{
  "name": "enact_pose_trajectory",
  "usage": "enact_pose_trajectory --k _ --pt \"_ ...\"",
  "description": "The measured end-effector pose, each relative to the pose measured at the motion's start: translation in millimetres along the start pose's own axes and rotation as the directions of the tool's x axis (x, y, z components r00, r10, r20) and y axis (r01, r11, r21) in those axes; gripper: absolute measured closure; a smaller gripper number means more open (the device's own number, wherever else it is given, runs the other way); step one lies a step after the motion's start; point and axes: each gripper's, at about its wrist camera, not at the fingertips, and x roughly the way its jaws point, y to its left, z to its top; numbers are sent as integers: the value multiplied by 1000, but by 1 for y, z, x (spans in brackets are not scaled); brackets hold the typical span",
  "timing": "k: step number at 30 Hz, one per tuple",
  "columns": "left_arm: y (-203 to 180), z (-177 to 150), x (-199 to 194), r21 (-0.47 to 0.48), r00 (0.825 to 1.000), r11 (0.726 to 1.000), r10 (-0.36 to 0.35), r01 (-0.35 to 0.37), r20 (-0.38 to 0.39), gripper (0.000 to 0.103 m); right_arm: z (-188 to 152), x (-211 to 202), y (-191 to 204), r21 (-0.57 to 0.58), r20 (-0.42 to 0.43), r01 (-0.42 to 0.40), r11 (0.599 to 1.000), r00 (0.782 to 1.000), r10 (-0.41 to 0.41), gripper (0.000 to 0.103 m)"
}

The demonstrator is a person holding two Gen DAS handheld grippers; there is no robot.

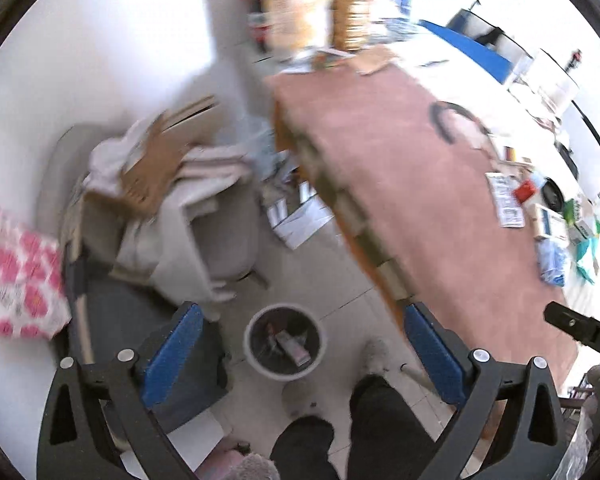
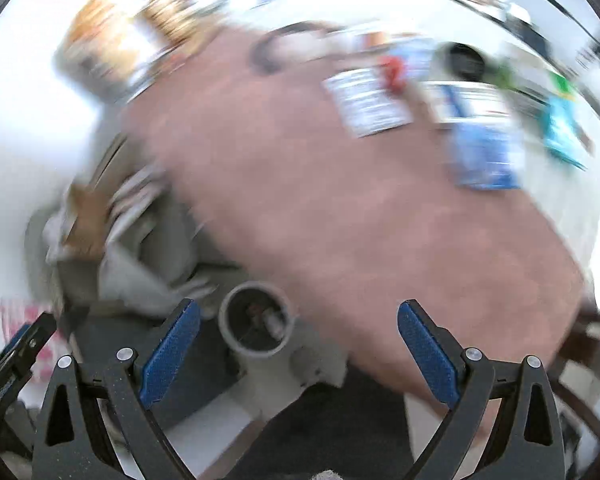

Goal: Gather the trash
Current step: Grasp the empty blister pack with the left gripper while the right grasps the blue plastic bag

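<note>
A round grey waste bin (image 1: 285,343) stands on the floor beside the table and holds some wrappers; it also shows in the right wrist view (image 2: 256,322). My left gripper (image 1: 300,354) is open and empty, high above the bin. My right gripper (image 2: 298,352) is open and empty, above the table's near edge. Trash lies at the table's far right: a white printed packet (image 1: 506,199) (image 2: 368,102), a red wrapper (image 1: 526,190) (image 2: 394,72), a blue packet (image 1: 554,262) (image 2: 486,156) and a teal wrapper (image 1: 586,254) (image 2: 562,130). The right wrist view is blurred.
The table (image 1: 420,184) has a pinkish-brown top. A chair piled with cardboard and cloth (image 1: 160,184) stands left of it. A pink patterned bag (image 1: 20,276) is at the left wall. Papers (image 1: 296,216) lie on the floor. The person's dark legs (image 1: 380,420) are below.
</note>
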Motion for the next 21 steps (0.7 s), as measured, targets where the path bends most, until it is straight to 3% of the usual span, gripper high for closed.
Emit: enact_pose_trajectory --k 6,9,16,19,21 --pt "-110 47 50 92 997 996 14 -8 -70 0 71 25 -129 184 -26 146 972 989 -144 3" --pt "-160 66 83 137 992 991 27 -10 -124 0 105 56 -165 227 -51 169 959 986 -162 3" --pt "-236 94 145 222 972 975 71 -21 -222 0 150 132 -184 197 -142 192 961 976 -165 2" --pt "-254 102 160 228 966 974 54 6 -255 0 153 149 -188 206 -177 214 955 968 -179 2" --pt "-266 107 171 214 958 976 27 36 -285 0 152 146 -191 226 -157 214 950 971 -182 8"
